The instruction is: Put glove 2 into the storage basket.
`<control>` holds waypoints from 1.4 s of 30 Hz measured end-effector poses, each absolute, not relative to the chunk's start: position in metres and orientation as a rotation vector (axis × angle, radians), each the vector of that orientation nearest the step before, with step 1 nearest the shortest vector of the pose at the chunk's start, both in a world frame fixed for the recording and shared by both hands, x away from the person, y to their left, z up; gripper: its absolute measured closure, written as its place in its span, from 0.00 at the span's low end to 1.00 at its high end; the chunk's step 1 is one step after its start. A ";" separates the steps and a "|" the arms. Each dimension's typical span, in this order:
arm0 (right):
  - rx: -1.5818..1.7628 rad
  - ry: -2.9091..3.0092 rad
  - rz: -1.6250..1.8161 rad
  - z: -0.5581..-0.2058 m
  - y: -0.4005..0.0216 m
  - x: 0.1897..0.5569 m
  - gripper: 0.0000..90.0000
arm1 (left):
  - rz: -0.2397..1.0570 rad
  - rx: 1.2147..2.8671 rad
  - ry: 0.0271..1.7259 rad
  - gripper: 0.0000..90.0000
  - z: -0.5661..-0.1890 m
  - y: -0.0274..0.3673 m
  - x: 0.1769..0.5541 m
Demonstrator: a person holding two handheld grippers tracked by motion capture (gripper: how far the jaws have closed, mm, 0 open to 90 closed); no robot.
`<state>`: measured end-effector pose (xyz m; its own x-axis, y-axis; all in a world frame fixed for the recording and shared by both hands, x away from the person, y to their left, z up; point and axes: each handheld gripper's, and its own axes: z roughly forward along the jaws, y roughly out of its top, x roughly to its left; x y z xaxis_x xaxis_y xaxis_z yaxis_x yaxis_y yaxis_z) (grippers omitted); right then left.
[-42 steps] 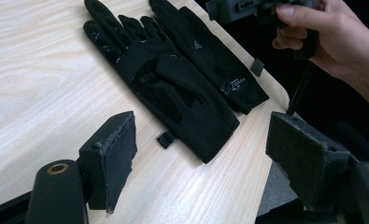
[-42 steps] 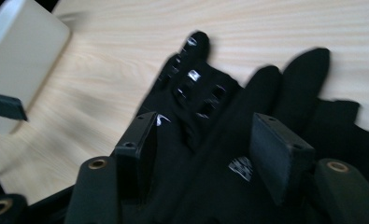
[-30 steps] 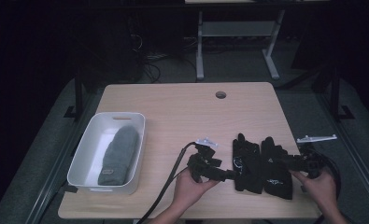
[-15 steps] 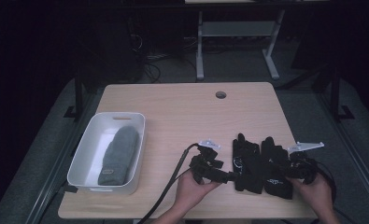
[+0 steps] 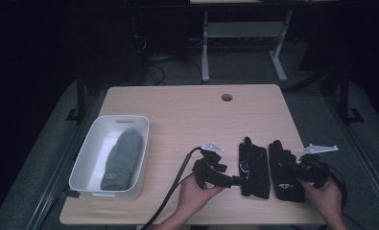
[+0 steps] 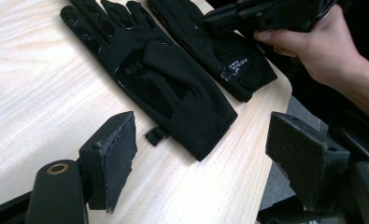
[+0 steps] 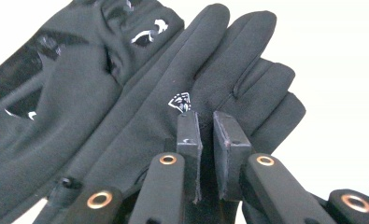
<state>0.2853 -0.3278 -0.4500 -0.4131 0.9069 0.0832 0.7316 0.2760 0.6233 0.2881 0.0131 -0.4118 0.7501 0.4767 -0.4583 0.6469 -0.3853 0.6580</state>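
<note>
Right gripper (image 5: 306, 168) jaws just closed, pinching fabric of right glove (image 5: 284, 171); both gloves shifted slightly toward 9 o'clock.

Left gripper (image 5: 231, 180) jaws wide apart, holding nothing, just at 9 o'clock of left glove (image 5: 252, 167). Gloves flat, side by side near table (image 5: 187, 115) front edge; bin (image 5: 94, 154) far at 9 o'clock.

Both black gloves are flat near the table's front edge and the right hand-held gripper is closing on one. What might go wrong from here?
1. The right hand-held gripper has just been closing on the right glove; the pinch looks thin and may slip on lifting.
2. The two gloves lie side by side, so the left glove might drag along.
3. The left hand-held gripper stands open at the left glove's cuff, near the table edge; a nudge may push the glove off.
</note>
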 end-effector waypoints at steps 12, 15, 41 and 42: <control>1.498 2.204 0.991 -0.410 -0.319 0.283 0.90 | -0.232 2.046 0.847 0.27 -0.409 0.018 0.288; 1.502 2.209 1.030 -0.403 -0.309 0.285 0.90 | -0.227 2.043 0.848 0.27 -0.408 0.020 0.288; 1.582 2.252 1.084 -0.425 -0.279 0.297 0.59 | -0.227 2.047 0.868 0.27 -0.414 0.029 0.287; 1.574 2.238 1.086 -0.425 -0.286 0.292 0.60 | -0.226 2.045 0.873 0.27 -0.415 0.028 0.287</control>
